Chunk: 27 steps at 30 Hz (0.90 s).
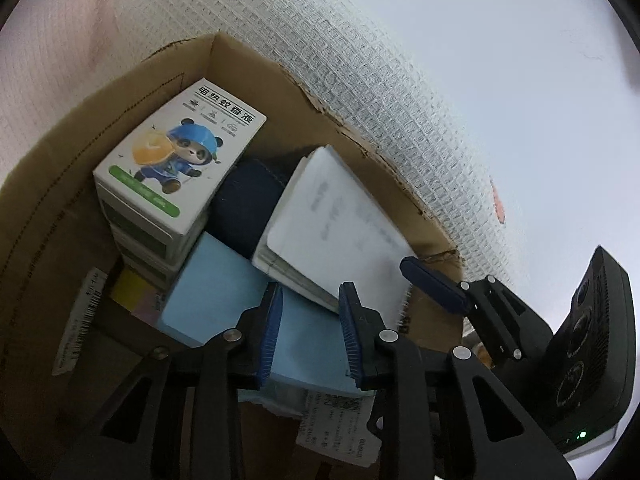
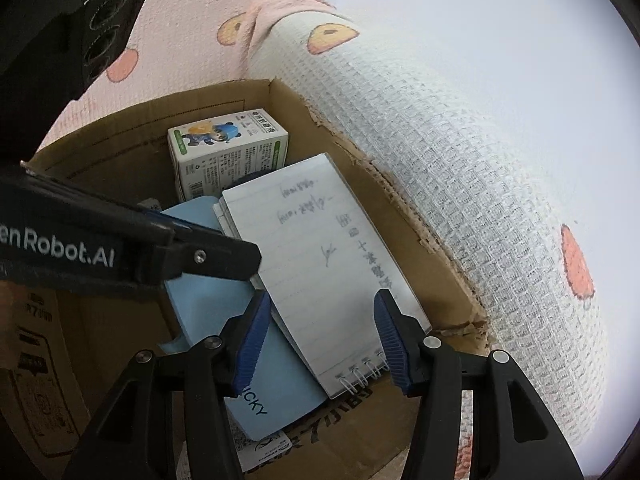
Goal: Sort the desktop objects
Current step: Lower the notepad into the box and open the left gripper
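In the cardboard box (image 2: 132, 152), the right hand-held gripper (image 2: 324, 344) straddles, apparently ungripped, a handwritten spiral notebook (image 2: 320, 256).

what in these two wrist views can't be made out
- Dark navy cloth bundle: left wrist view shows part only; the white panda-print carton and the white spiral notepad cover the rest.
- Yellow item at the brown cardboard box bottom: mostly under the cartons, unidentifiable.
- Notepad handwriting: blurred in the left view, too small to read in the right.
- Light blue pad: its lettering is cut off by the right gripper.
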Each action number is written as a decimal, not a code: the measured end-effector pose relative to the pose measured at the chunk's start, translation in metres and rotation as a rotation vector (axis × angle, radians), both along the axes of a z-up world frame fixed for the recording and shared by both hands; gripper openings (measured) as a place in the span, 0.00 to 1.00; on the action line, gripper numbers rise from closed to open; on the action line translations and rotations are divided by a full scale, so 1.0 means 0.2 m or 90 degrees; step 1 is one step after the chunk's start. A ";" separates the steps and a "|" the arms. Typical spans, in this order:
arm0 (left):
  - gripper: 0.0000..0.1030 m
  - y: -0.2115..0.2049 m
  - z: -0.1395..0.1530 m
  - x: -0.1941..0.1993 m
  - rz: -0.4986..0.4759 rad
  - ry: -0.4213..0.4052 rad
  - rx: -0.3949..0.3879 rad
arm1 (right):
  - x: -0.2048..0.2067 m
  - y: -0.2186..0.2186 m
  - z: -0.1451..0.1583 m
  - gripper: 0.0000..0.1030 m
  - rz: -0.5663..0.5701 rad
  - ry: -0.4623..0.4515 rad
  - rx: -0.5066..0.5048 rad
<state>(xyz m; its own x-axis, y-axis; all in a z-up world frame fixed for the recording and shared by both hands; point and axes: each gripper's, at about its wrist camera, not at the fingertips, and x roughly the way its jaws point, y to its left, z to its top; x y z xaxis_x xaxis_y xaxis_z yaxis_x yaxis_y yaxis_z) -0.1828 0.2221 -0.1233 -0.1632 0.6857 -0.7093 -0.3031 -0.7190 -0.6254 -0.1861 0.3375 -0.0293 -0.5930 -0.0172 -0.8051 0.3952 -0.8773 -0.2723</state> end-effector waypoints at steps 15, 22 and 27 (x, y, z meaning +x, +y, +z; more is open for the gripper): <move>0.27 0.02 -0.06 0.01 0.000 -0.013 0.017 | 0.04 -0.03 0.01 0.52 0.029 -0.007 0.025; 0.27 -0.05 -0.05 -0.01 0.027 0.000 0.019 | 0.02 -0.03 0.00 0.53 0.007 0.019 0.081; 0.27 -0.09 -0.05 -0.02 0.034 0.019 0.000 | 0.02 -0.03 0.01 0.54 0.013 0.021 0.094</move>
<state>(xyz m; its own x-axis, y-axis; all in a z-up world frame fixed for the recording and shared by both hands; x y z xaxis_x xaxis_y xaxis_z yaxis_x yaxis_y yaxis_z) -0.1867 0.2040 -0.1325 -0.2203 0.6751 -0.7040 -0.2833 -0.7350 -0.6161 -0.1814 0.3307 -0.0279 -0.6194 0.0876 -0.7802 0.4017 -0.8185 -0.4108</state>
